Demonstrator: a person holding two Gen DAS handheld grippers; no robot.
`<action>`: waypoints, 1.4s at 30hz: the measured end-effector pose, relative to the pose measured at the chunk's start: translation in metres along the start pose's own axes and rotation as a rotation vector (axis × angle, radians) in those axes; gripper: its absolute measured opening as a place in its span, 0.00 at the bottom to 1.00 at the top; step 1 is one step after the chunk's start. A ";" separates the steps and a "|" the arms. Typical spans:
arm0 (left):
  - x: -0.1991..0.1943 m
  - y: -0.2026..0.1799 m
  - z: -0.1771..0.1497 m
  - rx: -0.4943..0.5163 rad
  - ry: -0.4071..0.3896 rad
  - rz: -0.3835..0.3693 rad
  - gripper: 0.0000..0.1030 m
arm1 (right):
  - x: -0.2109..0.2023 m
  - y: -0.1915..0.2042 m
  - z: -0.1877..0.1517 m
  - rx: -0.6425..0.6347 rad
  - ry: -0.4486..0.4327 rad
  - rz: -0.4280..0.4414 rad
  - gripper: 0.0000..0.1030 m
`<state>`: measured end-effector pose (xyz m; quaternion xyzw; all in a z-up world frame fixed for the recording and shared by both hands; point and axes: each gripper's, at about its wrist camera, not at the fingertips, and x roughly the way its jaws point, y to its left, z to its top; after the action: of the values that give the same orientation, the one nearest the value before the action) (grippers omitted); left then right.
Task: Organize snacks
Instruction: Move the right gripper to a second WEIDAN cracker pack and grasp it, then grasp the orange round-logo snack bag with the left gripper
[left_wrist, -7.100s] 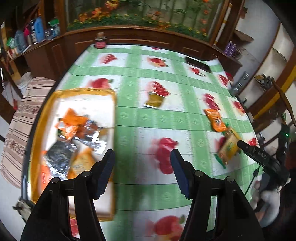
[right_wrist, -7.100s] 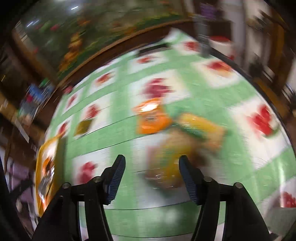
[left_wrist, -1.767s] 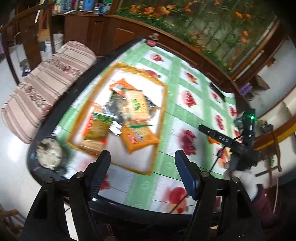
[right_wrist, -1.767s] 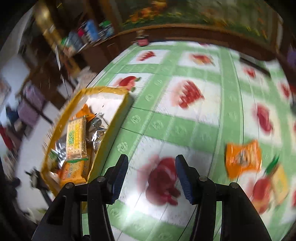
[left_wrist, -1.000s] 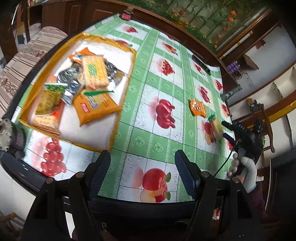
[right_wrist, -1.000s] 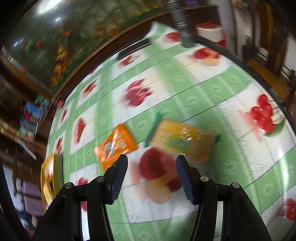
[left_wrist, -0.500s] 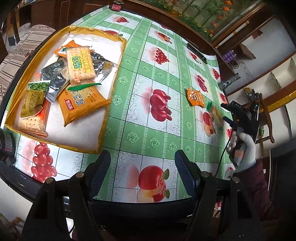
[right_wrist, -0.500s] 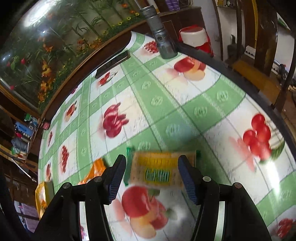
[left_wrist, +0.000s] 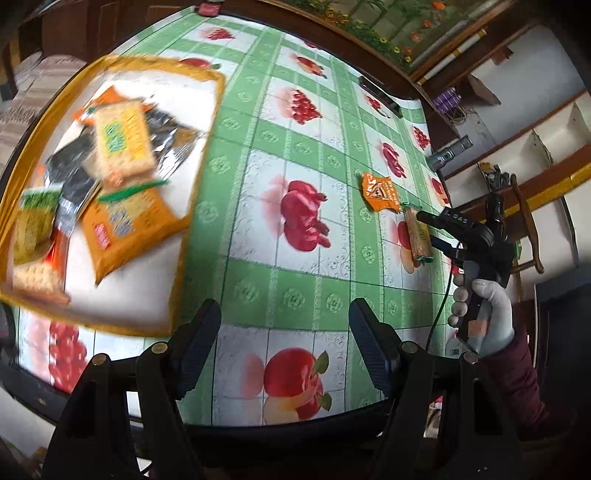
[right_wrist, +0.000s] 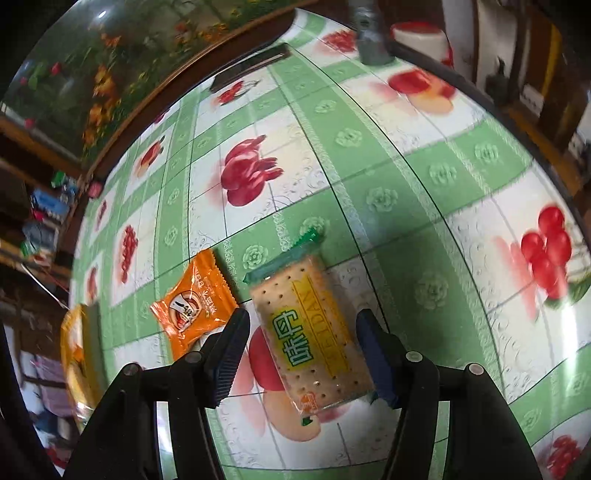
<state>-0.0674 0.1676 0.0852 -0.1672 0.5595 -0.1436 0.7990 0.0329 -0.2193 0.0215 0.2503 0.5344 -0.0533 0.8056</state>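
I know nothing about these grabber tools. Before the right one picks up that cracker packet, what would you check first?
1. Cracker packet lies between the right gripper fingers: ok.
2. Jaws opening, wider than the packet: ok.
3. Pads pressing the packet: not ok, not yet.
4. Orange sachet clear of the left finger: cannot tell, very close.
5. Yellow tray has free space: ok.
6. Left gripper empty, out of the way: ok.

Daylight was even and fairly bright, with soft shadows only. Both fisheye views bent hard toward dark vignetted corners. In the left wrist view, the yellow tray (left_wrist: 199, 206) and its packets were motion-smeared (right of it stayed sharp). Right wrist view blurred at its rim.
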 end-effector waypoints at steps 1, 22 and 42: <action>0.000 -0.004 0.004 0.018 -0.003 0.002 0.69 | 0.001 0.003 0.001 -0.018 -0.003 -0.011 0.63; 0.126 -0.149 0.100 0.532 0.088 -0.022 0.69 | -0.003 0.016 -0.034 -0.201 0.028 -0.048 0.47; 0.208 -0.199 0.101 0.715 0.153 0.137 0.28 | -0.019 -0.001 -0.057 -0.181 0.069 -0.039 0.47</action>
<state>0.0881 -0.0877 0.0261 0.1715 0.5421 -0.2882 0.7705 -0.0233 -0.1972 0.0209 0.1677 0.5691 -0.0117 0.8049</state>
